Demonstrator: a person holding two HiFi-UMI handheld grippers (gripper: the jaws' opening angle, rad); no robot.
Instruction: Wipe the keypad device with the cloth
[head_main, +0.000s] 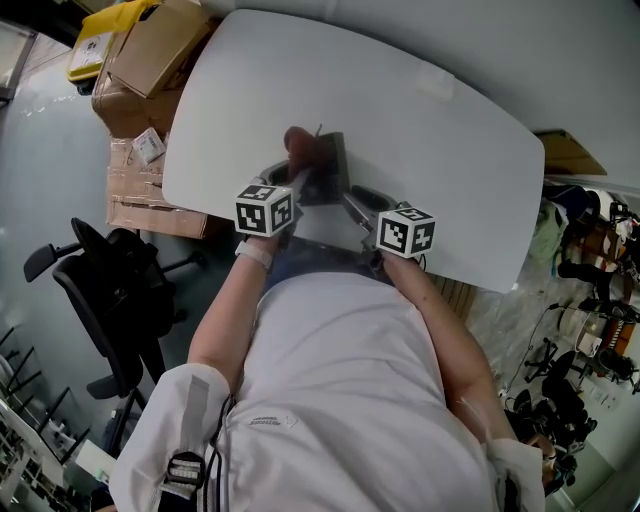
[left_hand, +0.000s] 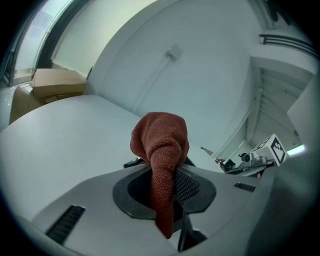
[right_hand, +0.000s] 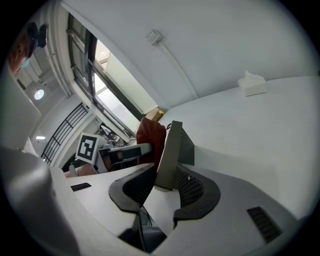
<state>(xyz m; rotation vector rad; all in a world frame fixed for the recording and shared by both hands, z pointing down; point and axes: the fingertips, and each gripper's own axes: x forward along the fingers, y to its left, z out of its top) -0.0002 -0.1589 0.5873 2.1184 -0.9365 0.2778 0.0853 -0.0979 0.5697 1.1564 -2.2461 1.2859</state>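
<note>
Our left gripper (left_hand: 165, 186) pinches the rust-red cloth (left_hand: 160, 140) and our right gripper (right_hand: 165, 182) clamps the grey keypad device (right_hand: 172, 147) on edge, both mid-frame over the white table (head_main: 400, 120).

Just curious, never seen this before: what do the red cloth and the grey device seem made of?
The cloth looks like soft rust-red terry or knit fabric: grainy weave, limp folds. The keypad device seems hard matte grey plastic, possibly metal: flat faces, sharp straight edges.
</note>
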